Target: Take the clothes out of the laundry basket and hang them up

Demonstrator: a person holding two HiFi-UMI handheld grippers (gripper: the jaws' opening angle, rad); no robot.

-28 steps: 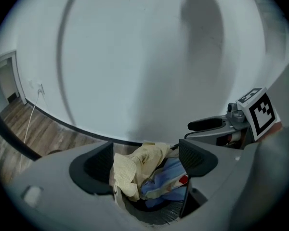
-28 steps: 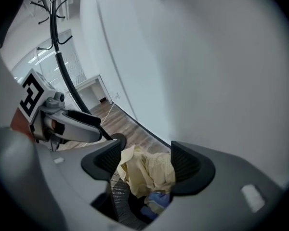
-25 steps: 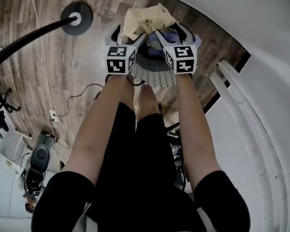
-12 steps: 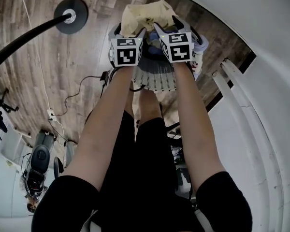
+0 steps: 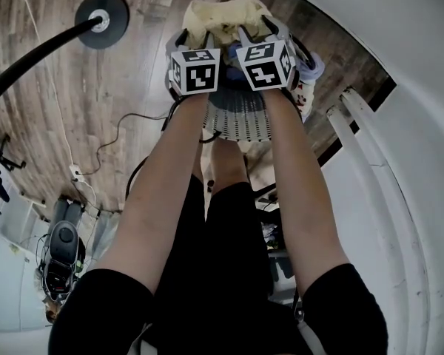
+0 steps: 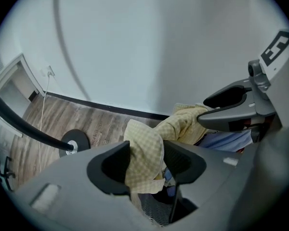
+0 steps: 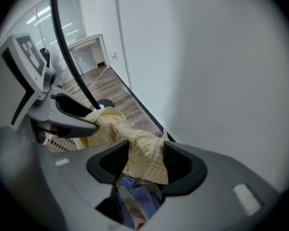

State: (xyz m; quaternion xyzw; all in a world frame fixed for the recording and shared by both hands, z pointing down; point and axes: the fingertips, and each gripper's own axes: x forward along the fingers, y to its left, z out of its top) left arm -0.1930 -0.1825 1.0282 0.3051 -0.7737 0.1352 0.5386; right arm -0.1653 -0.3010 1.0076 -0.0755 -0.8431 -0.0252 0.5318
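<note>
Wood floor point(image 5: 96, 95), white wall point(image 5: 399, 43). The basket point(image 5: 240, 120) holds clothes point(image 7: 135, 191). The left gripper point(image 6: 144, 161) and right gripper point(image 7: 142, 163) have just closed on a yellow cloth point(image 5: 220, 17).

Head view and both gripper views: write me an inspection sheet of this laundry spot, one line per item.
Surface: wood-plank floor; the laundry basket stands on it.
Job's things: yellow checked garment on top of the basket; blue garment beneath it.
Clutter: dark equipment at the floor's edge, kind unclear.
Grippers: left gripper and right gripper have just been closing; each pinches the yellow checked garment.
Cables: dark cable looping across the floor.
Surroundings: black stand with round base; white wall.
</note>
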